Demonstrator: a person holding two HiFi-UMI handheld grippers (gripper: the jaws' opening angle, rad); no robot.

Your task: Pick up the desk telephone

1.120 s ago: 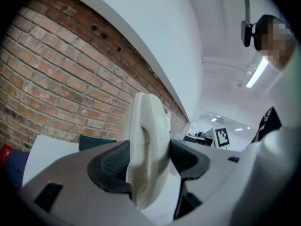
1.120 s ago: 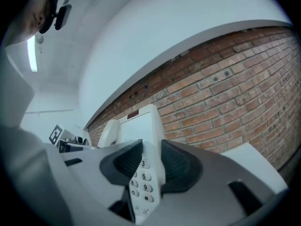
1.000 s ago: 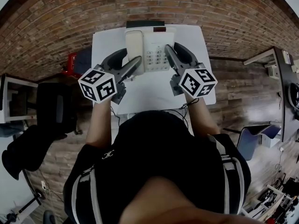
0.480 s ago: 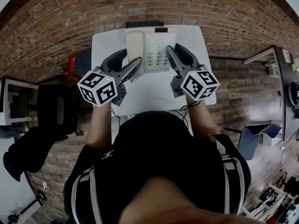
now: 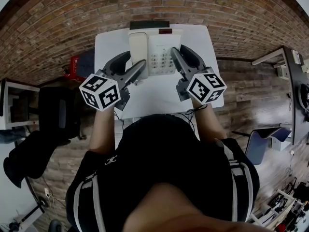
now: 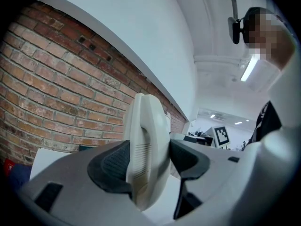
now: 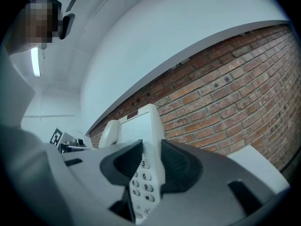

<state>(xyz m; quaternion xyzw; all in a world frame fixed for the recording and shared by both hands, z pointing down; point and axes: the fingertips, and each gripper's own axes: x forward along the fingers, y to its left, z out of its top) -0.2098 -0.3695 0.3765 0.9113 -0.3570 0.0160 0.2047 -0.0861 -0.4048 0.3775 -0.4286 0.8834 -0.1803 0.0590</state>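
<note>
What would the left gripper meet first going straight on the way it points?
The telephone handset, clamped between the left gripper's jaws; beyond it probably the brick wall, depth unclear.

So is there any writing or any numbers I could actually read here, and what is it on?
On the desk telephone keypad, in the right gripper view:
"3"
"6"
"9"
"#"
"8"
"0"
Other keys: hidden, or too small to read in the head view.
Marker cubes: black-and-white patterns, no letters.
Shirt emblem: too small to read.
</note>
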